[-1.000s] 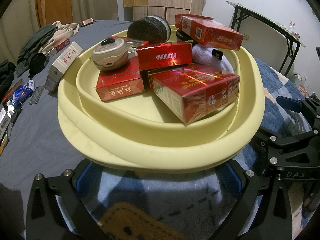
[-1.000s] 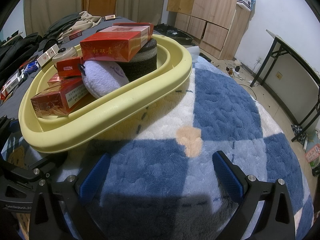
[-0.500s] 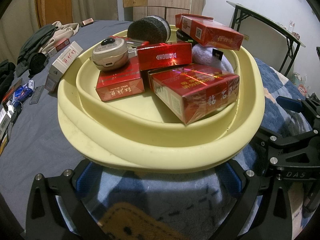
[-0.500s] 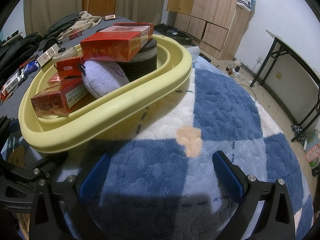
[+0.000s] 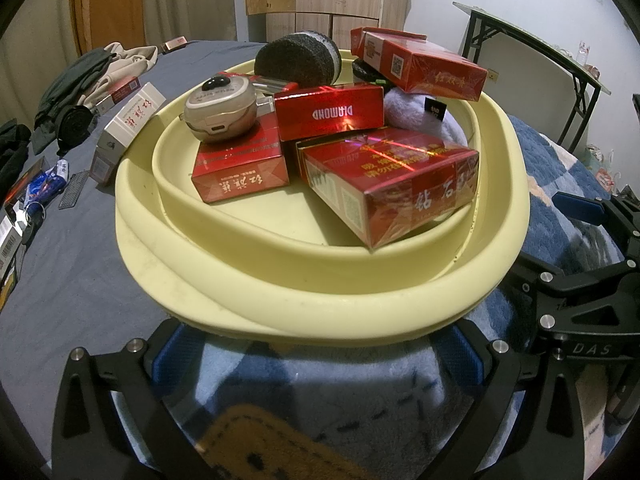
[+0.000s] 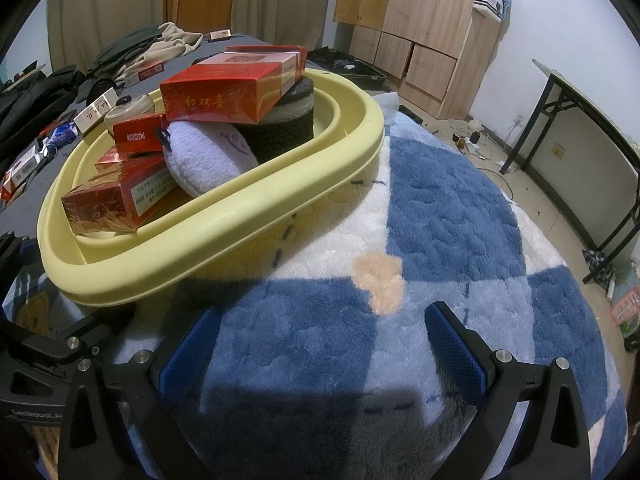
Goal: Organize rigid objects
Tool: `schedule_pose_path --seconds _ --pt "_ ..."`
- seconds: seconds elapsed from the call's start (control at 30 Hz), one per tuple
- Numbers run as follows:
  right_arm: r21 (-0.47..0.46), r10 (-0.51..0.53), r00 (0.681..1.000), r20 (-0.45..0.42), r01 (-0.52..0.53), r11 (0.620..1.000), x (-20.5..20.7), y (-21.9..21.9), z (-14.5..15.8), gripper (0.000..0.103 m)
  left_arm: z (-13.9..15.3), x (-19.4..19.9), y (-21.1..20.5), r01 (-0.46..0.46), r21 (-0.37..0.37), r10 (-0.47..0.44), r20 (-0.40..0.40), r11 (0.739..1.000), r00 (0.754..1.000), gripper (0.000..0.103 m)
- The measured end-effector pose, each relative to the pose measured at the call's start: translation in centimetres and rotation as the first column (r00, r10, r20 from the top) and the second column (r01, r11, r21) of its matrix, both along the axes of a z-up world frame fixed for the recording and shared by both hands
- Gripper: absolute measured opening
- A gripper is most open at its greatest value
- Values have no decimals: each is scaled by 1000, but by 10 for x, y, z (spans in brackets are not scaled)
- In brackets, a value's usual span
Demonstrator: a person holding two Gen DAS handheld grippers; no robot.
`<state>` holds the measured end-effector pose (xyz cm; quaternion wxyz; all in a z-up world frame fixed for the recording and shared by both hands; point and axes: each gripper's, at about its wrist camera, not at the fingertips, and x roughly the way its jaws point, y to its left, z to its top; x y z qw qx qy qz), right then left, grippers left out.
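My left gripper (image 5: 316, 356) sits low, spread wide, right before the yellow tub (image 5: 320, 300) full of red boxes (image 5: 392, 184) on the blanket (image 6: 440, 216). My right gripper (image 6: 320, 344) is spread wide too, beside the tub, holding nothing.

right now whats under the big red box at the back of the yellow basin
The big red box rests on a black foam roll and the lilac plush. Whatever lies beneath those in the yellow basin is hidden.
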<state>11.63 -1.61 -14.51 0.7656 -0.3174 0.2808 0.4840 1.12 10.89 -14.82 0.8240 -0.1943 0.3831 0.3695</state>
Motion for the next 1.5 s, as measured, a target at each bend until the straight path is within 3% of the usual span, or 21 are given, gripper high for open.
schedule_pose_path --seconds 1.5 --pt "0 0 1000 1 0 1000 0 0 0 103 0 -1 0 0 0 0 1 1000 1000 103"
